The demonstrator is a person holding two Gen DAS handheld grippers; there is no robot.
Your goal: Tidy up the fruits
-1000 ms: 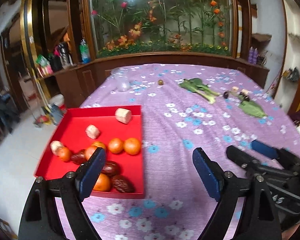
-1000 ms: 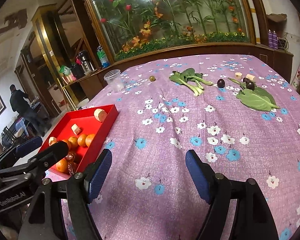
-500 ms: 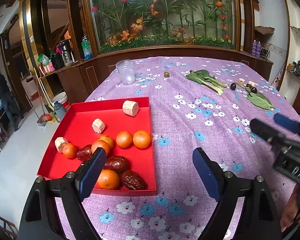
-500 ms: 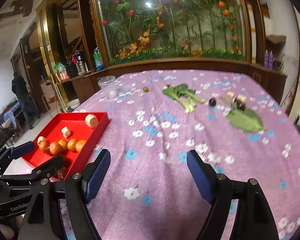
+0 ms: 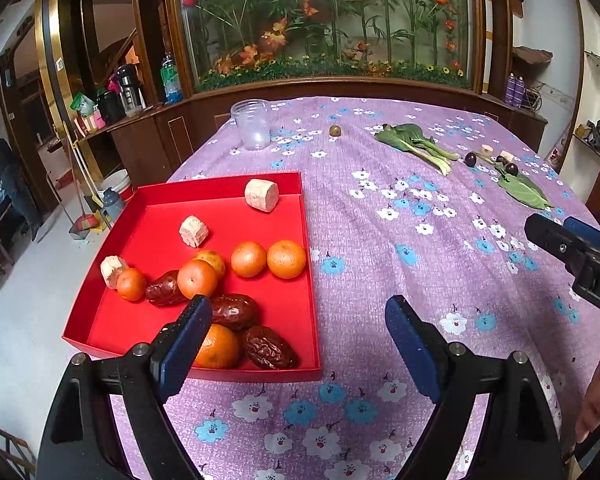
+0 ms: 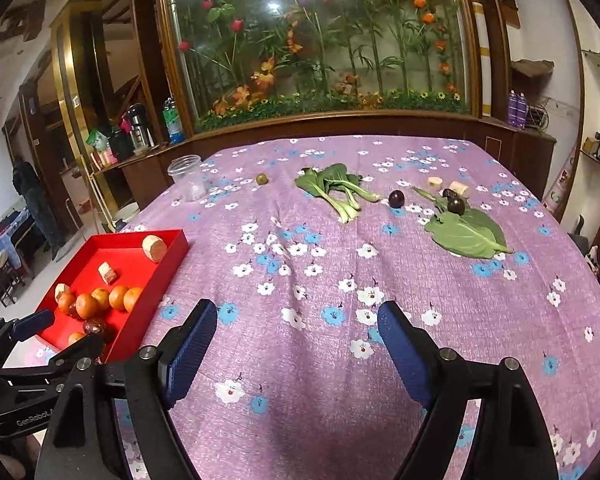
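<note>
A red tray lies at the table's left edge and holds several oranges, dark dates and pale cut chunks. It also shows in the right wrist view. Dark plums and pale chunks lie at the far right by a green leaf. A small green fruit lies far centre. My left gripper is open and empty above the tray's near right corner. My right gripper is open and empty over the cloth.
A clear plastic jar stands at the far left of the table. Bok choy lies at far centre. The purple flowered cloth covers the table. A wooden ledge and planted glass case stand behind it.
Both grippers have risen and pulled back, so more of the tray and the table shows. The right gripper has moved away to the right of the left one. Both jaws stayed open.
</note>
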